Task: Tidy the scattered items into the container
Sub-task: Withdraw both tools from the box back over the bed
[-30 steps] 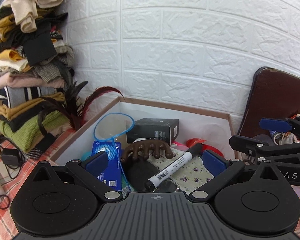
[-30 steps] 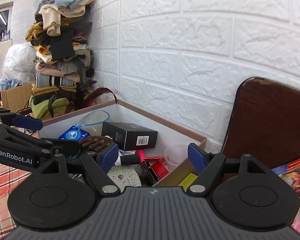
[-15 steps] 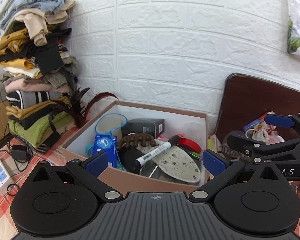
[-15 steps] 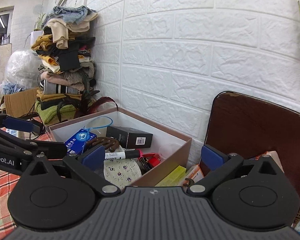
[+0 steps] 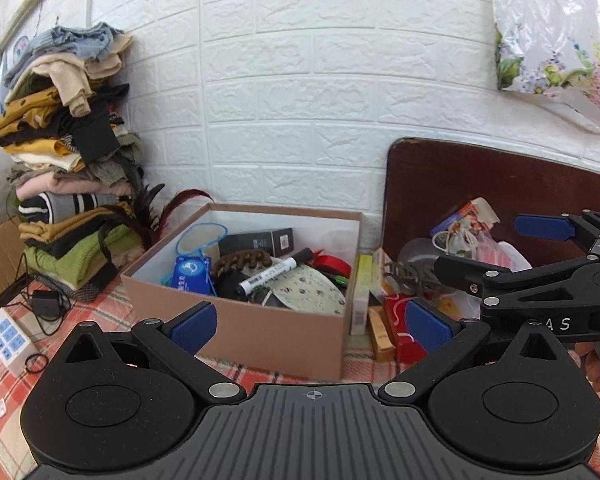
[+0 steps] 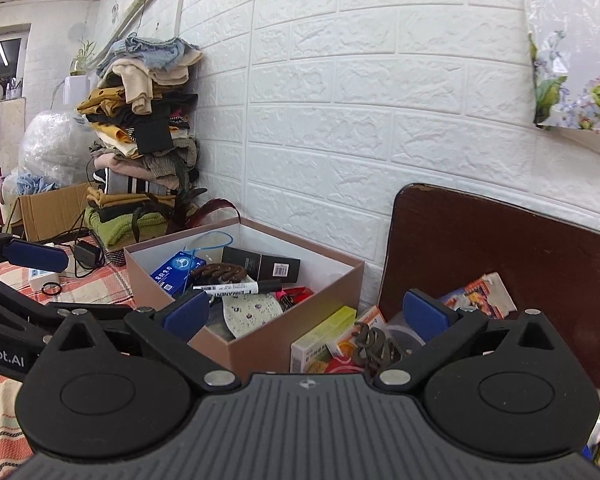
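A brown cardboard box (image 5: 240, 332) (image 6: 260, 344) stands on the checked tablecloth by the white brick wall. In it lie a black marker (image 5: 276, 270) (image 6: 236, 289), a brown hair claw (image 5: 240, 261), a blue packet (image 5: 190, 276), a black box (image 5: 260, 237) and a floral cloth (image 5: 316, 292). My left gripper (image 5: 310, 322) is open and empty, in front of the box. My right gripper (image 6: 306, 314) is open and empty, to the box's right, above loose items: a yellow-green carton (image 6: 324, 338) and a dark brown clip (image 6: 374, 346).
A tall stack of folded clothes (image 5: 72, 168) stands left of the box. A power strip (image 5: 6, 338) and cables lie at the left. A dark brown board (image 5: 500, 188) leans on the wall at the right, with packets and bags (image 5: 468, 236) before it.
Both grippers have pulled back and up from the box, which now shows whole and farther away. Both stayed open and empty.
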`<state>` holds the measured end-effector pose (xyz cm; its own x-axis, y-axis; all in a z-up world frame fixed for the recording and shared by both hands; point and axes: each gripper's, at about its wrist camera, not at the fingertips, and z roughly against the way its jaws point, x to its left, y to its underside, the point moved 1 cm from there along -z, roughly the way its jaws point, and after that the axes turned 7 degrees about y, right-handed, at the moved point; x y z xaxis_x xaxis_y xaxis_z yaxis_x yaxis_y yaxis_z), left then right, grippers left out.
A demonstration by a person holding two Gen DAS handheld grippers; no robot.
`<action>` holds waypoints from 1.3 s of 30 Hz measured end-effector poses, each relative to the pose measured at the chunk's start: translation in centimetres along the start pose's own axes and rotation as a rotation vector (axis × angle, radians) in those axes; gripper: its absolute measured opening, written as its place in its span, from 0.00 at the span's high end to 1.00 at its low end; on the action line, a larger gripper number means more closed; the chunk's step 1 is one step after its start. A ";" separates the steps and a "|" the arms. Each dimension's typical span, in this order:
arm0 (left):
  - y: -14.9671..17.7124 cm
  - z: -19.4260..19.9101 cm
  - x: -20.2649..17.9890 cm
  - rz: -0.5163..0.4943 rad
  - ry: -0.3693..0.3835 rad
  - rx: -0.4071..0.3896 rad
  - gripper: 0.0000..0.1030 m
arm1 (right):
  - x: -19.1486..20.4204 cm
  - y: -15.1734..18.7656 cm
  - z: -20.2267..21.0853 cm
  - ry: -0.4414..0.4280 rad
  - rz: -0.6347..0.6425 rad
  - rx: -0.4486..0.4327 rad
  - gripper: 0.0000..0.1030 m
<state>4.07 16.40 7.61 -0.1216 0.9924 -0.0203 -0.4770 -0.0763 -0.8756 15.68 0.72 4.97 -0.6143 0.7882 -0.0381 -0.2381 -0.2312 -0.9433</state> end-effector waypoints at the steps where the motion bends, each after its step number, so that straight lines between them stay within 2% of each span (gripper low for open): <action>1: 0.4 0.4 -0.4 0.002 0.002 0.001 0.00 | 0.0 0.3 0.6 0.006 -0.004 0.000 0.00; 6: 2.6 1.9 -2.6 -0.015 0.024 0.008 0.00 | -0.7 2.6 3.4 0.040 -0.057 0.012 0.00; 10: 4.2 2.3 -5.0 -0.021 0.071 0.018 0.00 | -2.1 4.8 5.4 0.071 -0.103 0.031 0.00; 17: 6.5 1.8 -9.6 -0.015 0.155 0.050 0.00 | -5.2 8.2 8.9 0.212 -0.136 0.057 0.00; 23: 7.9 1.1 -13.4 -0.036 0.222 0.066 0.00 | -8.1 10.6 11.4 0.296 -0.184 0.085 0.00; 33: 9.3 -2.8 -18.5 -0.075 0.302 0.146 0.00 | -12.8 14.4 12.4 0.385 -0.235 0.134 0.00; 39: 9.3 -5.8 -21.2 -0.097 0.317 0.184 0.00 | -16.1 16.0 12.2 0.408 -0.277 0.154 0.00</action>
<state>7.23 -4.77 -2.93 0.1934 0.9744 -0.1146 -0.6250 0.0323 -0.7799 12.58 -22.64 -5.52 -0.1762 0.9830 0.0521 -0.4771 -0.0390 -0.8780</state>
